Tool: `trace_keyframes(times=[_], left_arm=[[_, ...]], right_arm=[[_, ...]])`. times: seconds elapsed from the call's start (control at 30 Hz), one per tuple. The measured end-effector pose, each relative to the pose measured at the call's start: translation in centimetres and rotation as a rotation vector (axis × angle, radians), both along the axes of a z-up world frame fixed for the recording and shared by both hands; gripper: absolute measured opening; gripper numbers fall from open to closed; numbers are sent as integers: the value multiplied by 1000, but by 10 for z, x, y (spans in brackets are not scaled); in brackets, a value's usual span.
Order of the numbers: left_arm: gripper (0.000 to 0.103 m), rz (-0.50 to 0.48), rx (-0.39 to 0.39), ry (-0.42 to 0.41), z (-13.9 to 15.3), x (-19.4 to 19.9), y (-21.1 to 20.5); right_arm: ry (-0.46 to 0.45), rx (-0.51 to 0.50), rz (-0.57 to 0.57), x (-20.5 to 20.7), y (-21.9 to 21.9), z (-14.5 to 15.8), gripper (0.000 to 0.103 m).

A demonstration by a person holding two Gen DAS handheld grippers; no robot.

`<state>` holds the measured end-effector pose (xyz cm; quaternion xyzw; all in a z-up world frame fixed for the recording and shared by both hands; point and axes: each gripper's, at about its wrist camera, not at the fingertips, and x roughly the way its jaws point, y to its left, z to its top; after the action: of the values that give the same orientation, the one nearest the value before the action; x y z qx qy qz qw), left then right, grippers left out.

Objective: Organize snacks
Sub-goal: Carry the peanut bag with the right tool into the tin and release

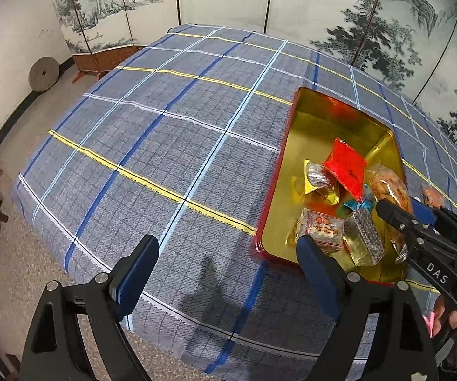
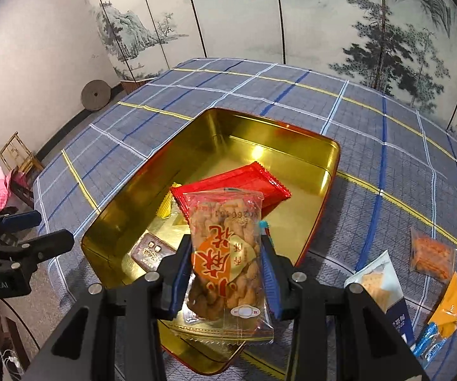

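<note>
The tin (image 2: pixel 330 171), gold inside with a red outer wall, sits on the plaid tablecloth (image 1: pixel 171 146) and serves as the landmark here.

The right gripper (image 2: pixel 227 270) is clenched on a clear packet of fried dough twists (image 2: pixel 225 254), its 2 blue pads pressing the packet's sides. The packet hangs over the near end of the tin, above its floor, upright with its red and orange label facing the camera.

Inside the tin, a red packet (image 2: pixel 244 184) lies just beyond the held packet, tilted against other sweets. A yellow wrapper (image 1: pixel 311 181), a brown printed box (image 1: pixel 322 228) and a dark speckled bar in gold foil (image 1: pixel 363 238) lie at the tin's near end.

The left gripper (image 1: pixel 225 265) hangs released, jaws wide and holding nothing, just off the tin's near left corner, above bare cloth.

To the right of the tin, on the cloth, lie 3 more snacks: an orange cracker packet (image 2: pixel 432 254), a white and blue packet (image 2: pixel 384 282) and a yellow packet (image 2: pixel 449 308).
</note>
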<state>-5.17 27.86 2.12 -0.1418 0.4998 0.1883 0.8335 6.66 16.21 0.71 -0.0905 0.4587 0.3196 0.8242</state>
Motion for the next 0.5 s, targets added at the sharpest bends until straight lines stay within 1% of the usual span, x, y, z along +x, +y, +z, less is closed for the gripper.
trace_keyframes(times=[0.2,0.4,0.5], left_arm=[[86,9,-3,-5,2,-3,3],[86,15,-6,5,2,-3,5],[86,15,-6,6,2,-3,5]], right_arm=[[4,-14,8,1,6,-6,41],[15,-5,20,1,8,-9,41],[13,-4,23,-1,5,-9,43]])
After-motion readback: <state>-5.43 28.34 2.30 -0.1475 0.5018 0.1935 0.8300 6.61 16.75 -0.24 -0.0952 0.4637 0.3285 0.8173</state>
